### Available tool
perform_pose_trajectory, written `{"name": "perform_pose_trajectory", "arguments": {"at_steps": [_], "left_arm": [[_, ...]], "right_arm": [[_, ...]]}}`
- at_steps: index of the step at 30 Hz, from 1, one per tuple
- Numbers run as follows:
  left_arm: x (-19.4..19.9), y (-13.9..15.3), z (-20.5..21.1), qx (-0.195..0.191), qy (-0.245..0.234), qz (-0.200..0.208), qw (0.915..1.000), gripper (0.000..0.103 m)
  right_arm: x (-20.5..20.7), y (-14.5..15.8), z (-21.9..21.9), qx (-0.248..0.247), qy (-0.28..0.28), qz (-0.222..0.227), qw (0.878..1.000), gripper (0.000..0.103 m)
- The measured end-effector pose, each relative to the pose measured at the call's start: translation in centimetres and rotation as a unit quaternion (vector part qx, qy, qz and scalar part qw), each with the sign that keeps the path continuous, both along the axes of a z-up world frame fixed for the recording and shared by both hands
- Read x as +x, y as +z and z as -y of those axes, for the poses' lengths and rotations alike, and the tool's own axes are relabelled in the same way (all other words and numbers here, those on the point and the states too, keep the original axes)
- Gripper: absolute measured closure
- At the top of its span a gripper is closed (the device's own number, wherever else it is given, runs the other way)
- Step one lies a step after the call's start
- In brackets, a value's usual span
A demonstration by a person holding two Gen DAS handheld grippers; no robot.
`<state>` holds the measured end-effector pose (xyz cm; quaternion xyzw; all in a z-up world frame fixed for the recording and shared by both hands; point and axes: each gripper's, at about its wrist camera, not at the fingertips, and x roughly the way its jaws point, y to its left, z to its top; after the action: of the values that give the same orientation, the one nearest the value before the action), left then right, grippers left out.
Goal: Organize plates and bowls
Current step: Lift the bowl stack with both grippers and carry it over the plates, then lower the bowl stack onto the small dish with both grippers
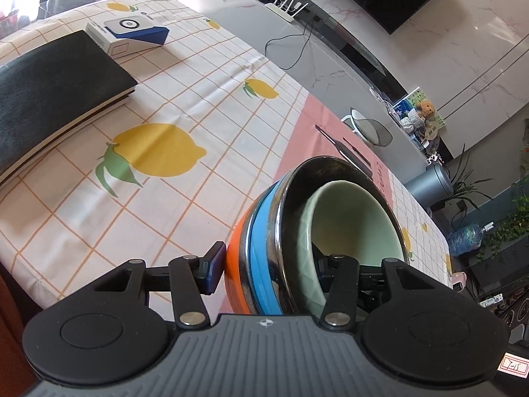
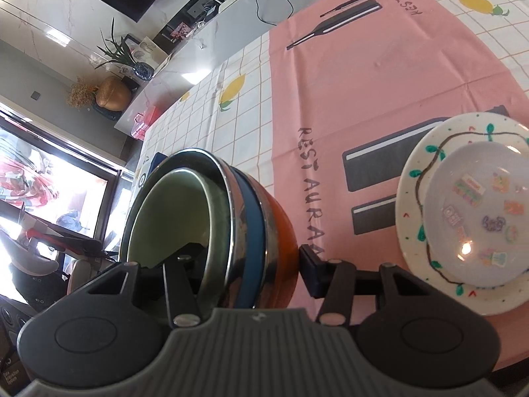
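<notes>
A nested stack of bowls is gripped from two sides: orange bowl (image 1: 236, 264) outermost, then a blue one (image 1: 261, 231), a shiny steel one (image 1: 291, 198) and a pale green bowl (image 1: 357, 218) inside. My left gripper (image 1: 267, 264) is shut on the stack's rim, one finger on the orange wall and the other inside the green bowl. My right gripper (image 2: 251, 258) clamps the opposite rim the same way, across the green bowl (image 2: 172, 215) and the orange bowl (image 2: 281, 228). A white plate (image 2: 413, 198) with a painted rim lies on the pink mat, carrying a smaller lilac plate (image 2: 479, 215).
A lemon-print tablecloth (image 1: 198, 99) covers the table, with a pink placemat (image 2: 363, 82) on it. A black notebook (image 1: 56, 82) and a white and blue box (image 1: 129, 33) lie at the far left. Beyond the table's far edge are a router and cables.
</notes>
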<state>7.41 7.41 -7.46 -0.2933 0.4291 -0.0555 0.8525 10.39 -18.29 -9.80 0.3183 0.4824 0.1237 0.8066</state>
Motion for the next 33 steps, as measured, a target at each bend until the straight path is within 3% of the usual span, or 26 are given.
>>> {"name": "perform_pose_trajectory", "arguments": {"at_steps": [17,33], "left_arm": [[1.1,0.3,11.9,-0.005,-0.115,-0.011,0.9933,0.047],[1.8,-1.1,15.3,0.014,-0.131,-0.038,0.9905,0.047]], "right_arm": [[-4.9,2.1,12.6,-0.003,-0.093,0.011,0.996,0.053],[-5.1,0.1,16.2,0.011,-0.122,-0.013,0.992,0.053]]}}
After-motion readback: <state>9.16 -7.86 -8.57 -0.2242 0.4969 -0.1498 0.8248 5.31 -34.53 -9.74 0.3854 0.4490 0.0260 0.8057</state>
